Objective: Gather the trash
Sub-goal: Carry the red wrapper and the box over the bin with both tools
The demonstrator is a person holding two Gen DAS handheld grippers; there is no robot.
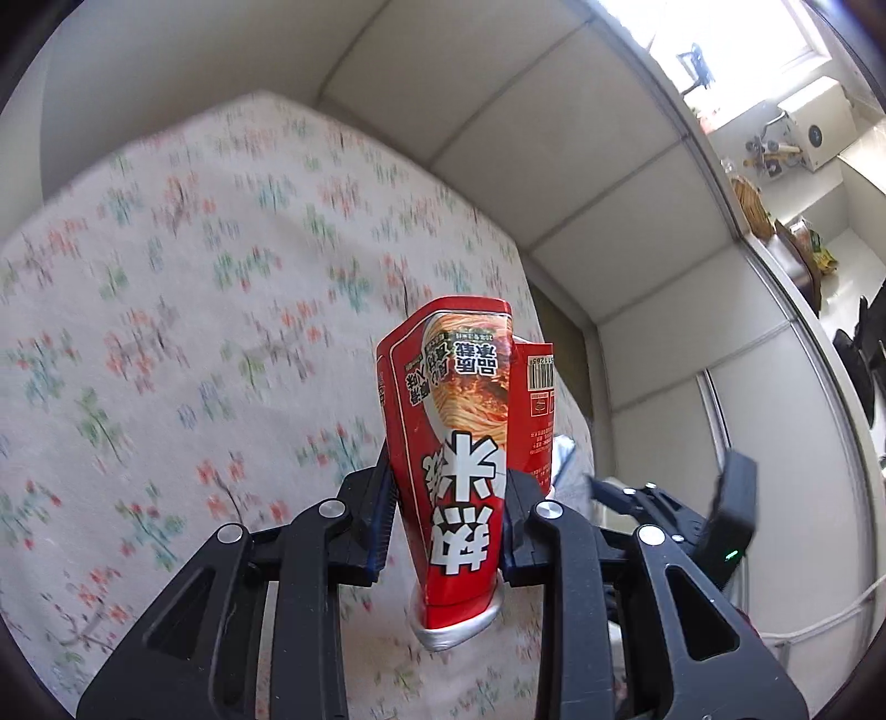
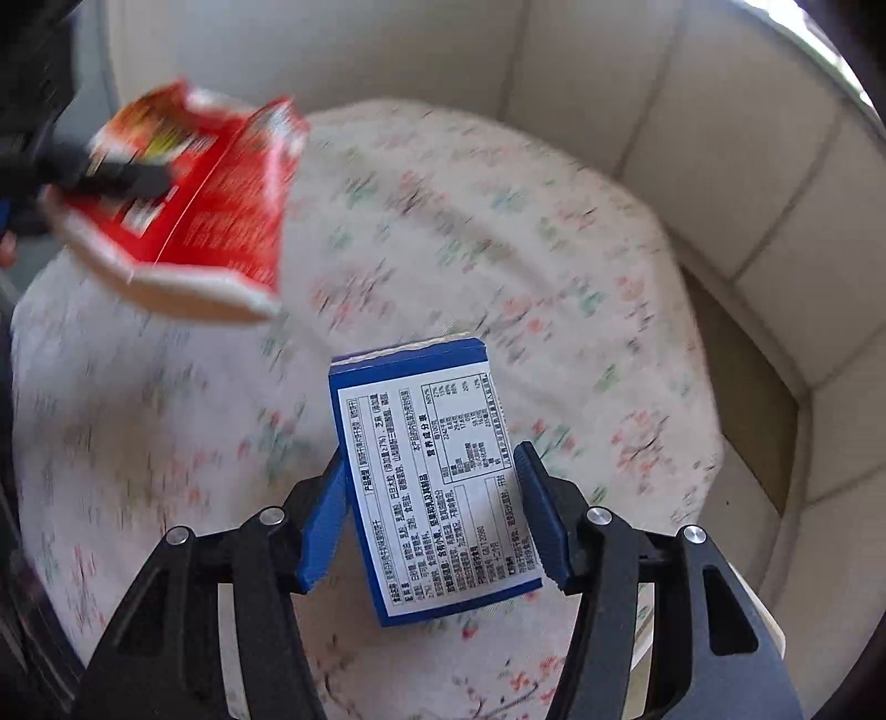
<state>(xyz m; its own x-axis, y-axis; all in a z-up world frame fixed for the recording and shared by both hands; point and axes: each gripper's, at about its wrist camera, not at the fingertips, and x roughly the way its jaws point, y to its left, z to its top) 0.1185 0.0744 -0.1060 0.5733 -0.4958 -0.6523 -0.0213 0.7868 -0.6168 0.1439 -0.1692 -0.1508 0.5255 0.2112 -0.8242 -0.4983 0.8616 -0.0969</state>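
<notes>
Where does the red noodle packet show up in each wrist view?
Left wrist: red noodle packet stands centre, clamped in the left gripper.
Right wrist: the packet is upper left, blurred, with a dark finger across it.
Shared landmark: the floral cloth lies behind it in both.

A big cloth with little red and green flowers (image 1: 183, 310) covers a soft, flat top. Behind the cloth stands a cream wall made of padded squares (image 1: 554, 138). Far past the cloth, at the top corner, a bright window (image 1: 714, 33) lets in daylight. Near that window, a shelf (image 1: 775, 232) holds small things, too tiny to tell.
</notes>
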